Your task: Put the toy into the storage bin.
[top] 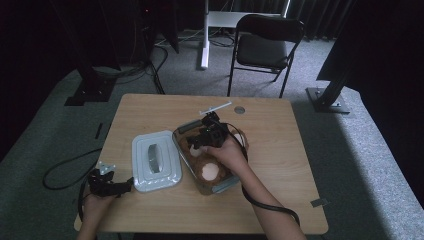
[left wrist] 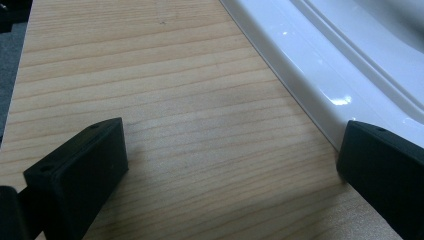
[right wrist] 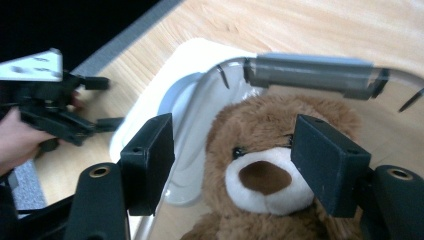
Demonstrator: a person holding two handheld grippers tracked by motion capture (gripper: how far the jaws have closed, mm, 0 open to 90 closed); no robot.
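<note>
A brown teddy bear (top: 210, 172) with a white muzzle lies in a clear container (top: 227, 182) with grey clips at the table's middle. My right gripper (top: 197, 142) hovers over the bear's head. In the right gripper view its jaws (right wrist: 232, 145) stand open on either side of the bear's face (right wrist: 260, 180), not pressing on it. The container's white lid (top: 155, 160) lies flat to the left. My left gripper (top: 127, 185) rests low at the lid's near left corner, open, with bare table between its jaws (left wrist: 235, 145) and the lid's rim (left wrist: 320, 65) beside one jaw.
A white syringe-like stick (top: 215, 107) and a small grey disc (top: 239, 109) lie at the table's far edge. A black folding chair (top: 265, 45) stands beyond the table. A cable (top: 65, 172) loops on the floor to the left.
</note>
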